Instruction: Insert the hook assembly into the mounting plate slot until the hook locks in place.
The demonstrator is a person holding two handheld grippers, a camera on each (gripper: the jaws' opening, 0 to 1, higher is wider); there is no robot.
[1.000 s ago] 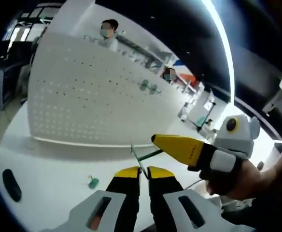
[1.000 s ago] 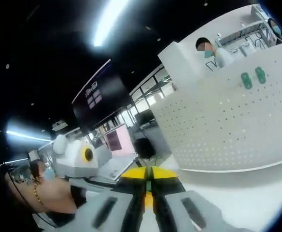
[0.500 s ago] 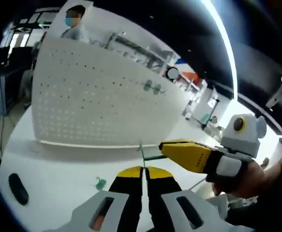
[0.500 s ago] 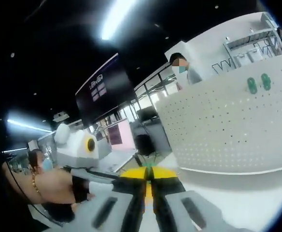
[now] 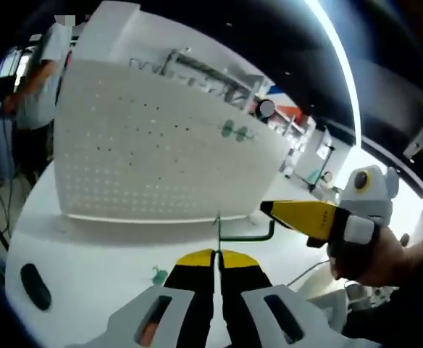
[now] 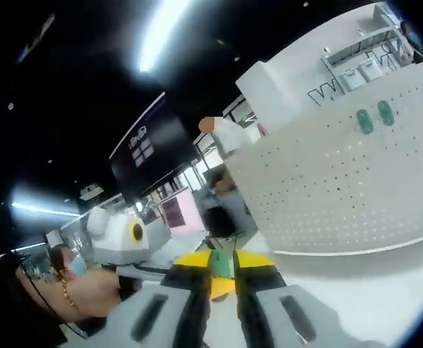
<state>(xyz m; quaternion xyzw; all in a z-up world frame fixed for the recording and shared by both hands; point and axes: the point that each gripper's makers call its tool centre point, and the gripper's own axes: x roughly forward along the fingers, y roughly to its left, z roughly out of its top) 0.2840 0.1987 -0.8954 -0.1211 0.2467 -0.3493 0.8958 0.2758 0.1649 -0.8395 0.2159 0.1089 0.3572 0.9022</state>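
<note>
My left gripper [image 5: 215, 258] is shut on the stem of a thin green wire hook [image 5: 245, 236], which rises from the jaws, runs right and turns up at its end. The right gripper [image 5: 273, 210] reaches in from the right, its yellow tip just above the hook's upturned end. In the right gripper view my right gripper [image 6: 222, 262] has its jaws a little apart with a pale green piece [image 6: 222, 264] between them. The white pegboard [image 5: 153, 159] stands upright behind, with two green hooks [image 5: 234, 132] mounted on it, and these green hooks [image 6: 374, 117] also show in the right gripper view.
A small green part [image 5: 158, 275] lies on the white table [image 5: 88, 246] left of my left jaws. A black oval object [image 5: 35, 285] sits near the table's left edge. A person [image 5: 34, 90] stands behind the pegboard's left end, and the person [image 6: 222, 156] appears beyond the pegboard [image 6: 342, 181].
The right gripper has drawn slightly to the right and its jaws now show a wider gap with green between them. The person behind the pegboard has walked to the left.
</note>
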